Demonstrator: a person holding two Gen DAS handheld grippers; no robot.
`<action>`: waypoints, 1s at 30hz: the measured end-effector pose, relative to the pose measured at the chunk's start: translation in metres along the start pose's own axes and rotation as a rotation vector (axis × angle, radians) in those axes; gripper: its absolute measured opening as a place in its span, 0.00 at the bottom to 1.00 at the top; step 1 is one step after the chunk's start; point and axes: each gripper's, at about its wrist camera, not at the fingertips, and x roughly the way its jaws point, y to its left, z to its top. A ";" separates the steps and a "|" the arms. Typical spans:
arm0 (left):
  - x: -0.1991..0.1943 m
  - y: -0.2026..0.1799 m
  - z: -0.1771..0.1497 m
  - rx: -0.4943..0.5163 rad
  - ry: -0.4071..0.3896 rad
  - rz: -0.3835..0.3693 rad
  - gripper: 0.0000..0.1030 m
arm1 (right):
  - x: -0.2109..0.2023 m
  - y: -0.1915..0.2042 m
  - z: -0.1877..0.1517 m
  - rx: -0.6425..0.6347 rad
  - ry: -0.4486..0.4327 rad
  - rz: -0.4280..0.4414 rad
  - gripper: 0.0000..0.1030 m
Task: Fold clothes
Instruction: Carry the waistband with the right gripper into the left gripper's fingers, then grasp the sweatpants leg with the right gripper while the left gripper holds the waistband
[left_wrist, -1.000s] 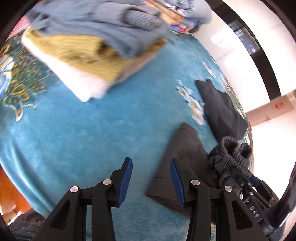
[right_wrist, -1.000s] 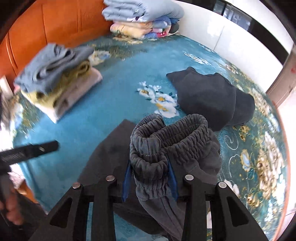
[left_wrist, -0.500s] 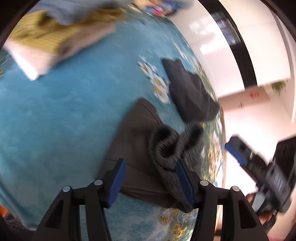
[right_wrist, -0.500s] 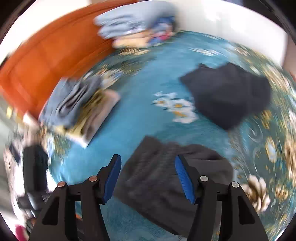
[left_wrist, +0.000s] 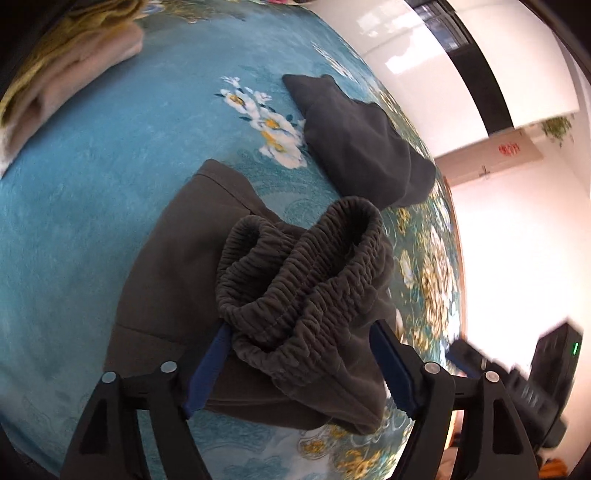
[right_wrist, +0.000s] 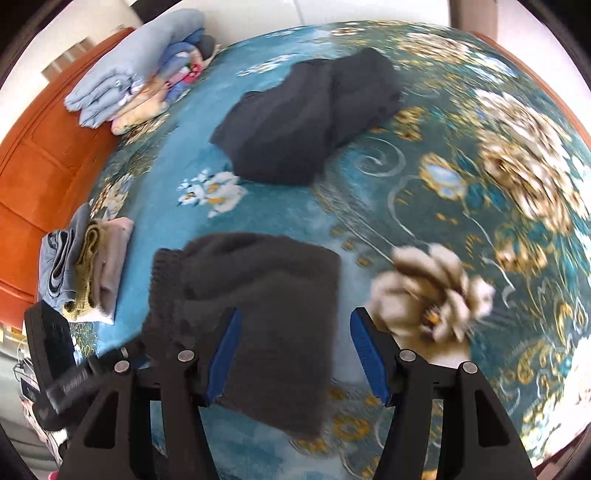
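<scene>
— Left tool (left_wrist: 299, 365)?
— Spread wide, straddling bunched waistband of grey trousers (left_wrist: 295, 280) on blue bedspread (left_wrist: 74, 221); contact with pads hard to tell.
— Right tool (right_wrist: 293, 354)?
— Released too, hovering over same trousers (right_wrist: 258, 295), blurred. Folded dark garment (right_wrist: 306, 122) beyond, apart. Left-edge stack (right_wrist: 85, 266) partly cut off.

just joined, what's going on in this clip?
A person with two handheld grippers is folding clothes on a teal floral bedspread. The grey pants lie partly folded, waistband bunched up on top. Both the left gripper and right gripper are open around the pants, gripping nothing. A dark garment lies farther back, and a folded stack sits off to the left.
</scene>
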 end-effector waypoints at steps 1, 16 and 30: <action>-0.001 -0.001 0.001 0.003 -0.015 0.026 0.45 | -0.004 -0.007 -0.004 0.015 -0.004 -0.007 0.60; -0.056 0.006 -0.002 0.004 -0.245 -0.061 0.32 | -0.026 -0.042 -0.026 0.100 -0.019 -0.014 0.61; -0.034 0.076 0.013 -0.281 -0.117 -0.024 0.34 | 0.046 0.059 -0.020 -0.141 0.129 0.171 0.60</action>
